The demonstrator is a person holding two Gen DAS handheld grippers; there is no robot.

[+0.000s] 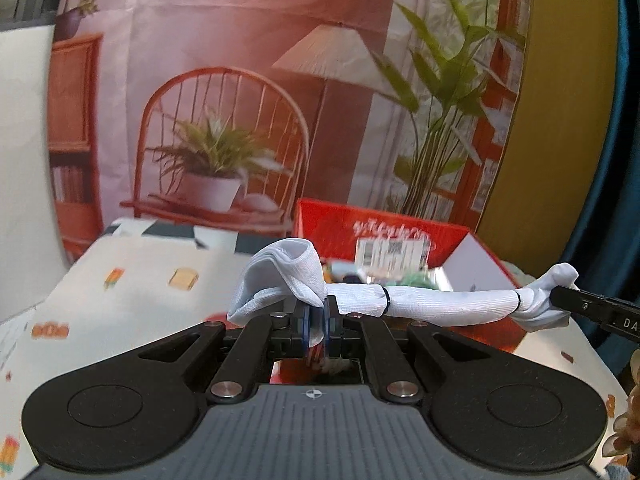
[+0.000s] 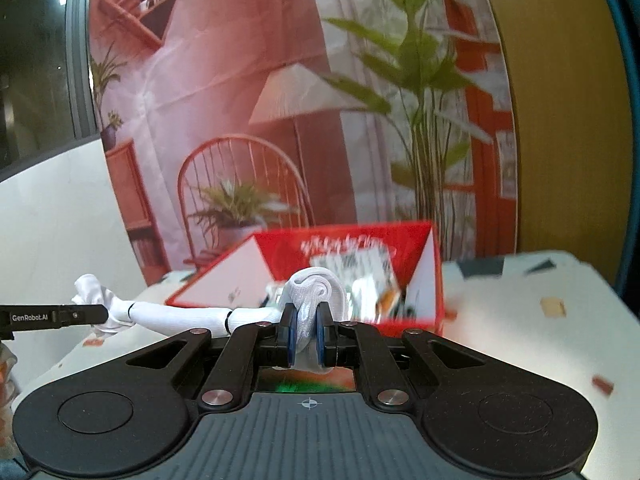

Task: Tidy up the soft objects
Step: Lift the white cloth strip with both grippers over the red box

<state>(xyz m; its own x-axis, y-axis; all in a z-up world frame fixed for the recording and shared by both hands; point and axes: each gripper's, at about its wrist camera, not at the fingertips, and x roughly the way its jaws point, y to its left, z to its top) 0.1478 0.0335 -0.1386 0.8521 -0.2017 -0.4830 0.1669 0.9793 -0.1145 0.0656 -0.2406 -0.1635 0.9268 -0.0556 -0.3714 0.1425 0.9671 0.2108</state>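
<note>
A long white cloth (image 1: 440, 303), rolled into a rope and bound at intervals by thin dark bands, is held stretched between the two grippers above the patterned tabletop (image 1: 132, 280). One bunched end is clamped between the blue pads of the left gripper (image 1: 316, 328), whose jaws are closed narrow on the fabric, with a loose fold standing up above them. The other bunched end is pinched in the same way by the right gripper (image 2: 306, 330), its jaws drawn in tight on a rolled knot of cloth. In each wrist view the opposite gripper is seen at the edge of the frame, gripping the far end. The cloth hangs clear of the tabletop, just in front of an open red box (image 1: 384, 232), and is not yet inside it. Within the box, some packaged and coloured items can be made out, but they are too blurred to be named. As a judgement, the pick-up of this soft thing is done and the carry is under way; what is left is for the cloth to be brought over the box, lowered in and released. Whether other soft things remain to be sorted cannot be told from these views
</note>
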